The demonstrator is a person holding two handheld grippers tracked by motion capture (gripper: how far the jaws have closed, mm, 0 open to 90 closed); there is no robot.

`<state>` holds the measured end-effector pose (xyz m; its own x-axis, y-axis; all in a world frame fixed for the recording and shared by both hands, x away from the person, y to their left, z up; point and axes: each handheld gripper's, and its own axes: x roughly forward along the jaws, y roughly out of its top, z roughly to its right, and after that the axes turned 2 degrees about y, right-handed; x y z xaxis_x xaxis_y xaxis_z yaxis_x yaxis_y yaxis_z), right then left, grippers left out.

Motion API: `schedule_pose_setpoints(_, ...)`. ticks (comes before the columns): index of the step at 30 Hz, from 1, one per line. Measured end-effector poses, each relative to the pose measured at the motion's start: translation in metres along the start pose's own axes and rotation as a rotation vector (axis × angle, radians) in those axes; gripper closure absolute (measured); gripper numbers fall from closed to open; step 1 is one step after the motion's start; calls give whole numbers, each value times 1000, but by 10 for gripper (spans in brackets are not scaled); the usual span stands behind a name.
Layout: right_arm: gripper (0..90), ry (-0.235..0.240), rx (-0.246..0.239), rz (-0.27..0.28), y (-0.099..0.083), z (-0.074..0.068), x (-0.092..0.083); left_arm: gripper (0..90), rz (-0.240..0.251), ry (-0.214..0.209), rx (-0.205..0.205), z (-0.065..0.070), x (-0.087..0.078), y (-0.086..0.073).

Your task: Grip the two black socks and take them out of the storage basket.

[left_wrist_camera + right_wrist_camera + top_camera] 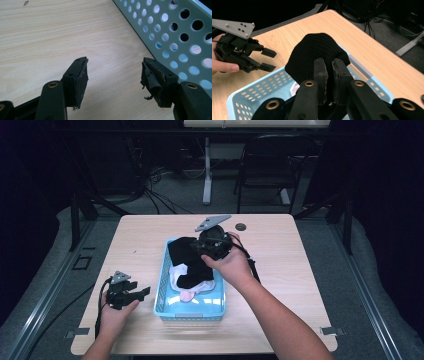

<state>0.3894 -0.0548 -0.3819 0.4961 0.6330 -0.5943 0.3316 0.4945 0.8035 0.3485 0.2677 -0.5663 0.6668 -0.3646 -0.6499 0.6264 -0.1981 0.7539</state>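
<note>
Black knit sock (315,53) pinched by right gripper (329,75); no legible writing.

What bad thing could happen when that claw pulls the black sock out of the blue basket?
The right gripper is shut on just a fold of the black sock, so it might slip free. The sock lies over white clothes in the blue basket, so they could get dragged along. The left gripper is open beside the basket, not holding it, so the basket might slide.
</note>
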Motion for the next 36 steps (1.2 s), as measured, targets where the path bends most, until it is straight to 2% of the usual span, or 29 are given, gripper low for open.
schedule_pose_setpoints(5, 826, -12, -2, 5, 4, 2, -9, 380, -3, 0, -1, 0, 0, 0)
schedule_pose_setpoints(13, 826, -15, 4, 8, 4, 4, -13, 380, -3, 2, -2, 0, 1, 0)
schedule_pose_setpoints(20, 825, -36, 12, 4, -1, 14, -27, 380, -2, 1, -4, 0, 0, 0)
schedule_pose_setpoints(28, 825, -88, 50, 17, -16, 34, -55, 380, -5, 2, -4, 0, 0, 0)
schedule_pose_setpoints(32, 824, -126, 77, 28, -29, 46, -72, 380, -10, 0, -6, -1, 0, -1)
schedule_pose_setpoints(36, 823, -158, 103, 17, -44, 56, -86, 380, -7, 0, -11, -1, 1, -1)
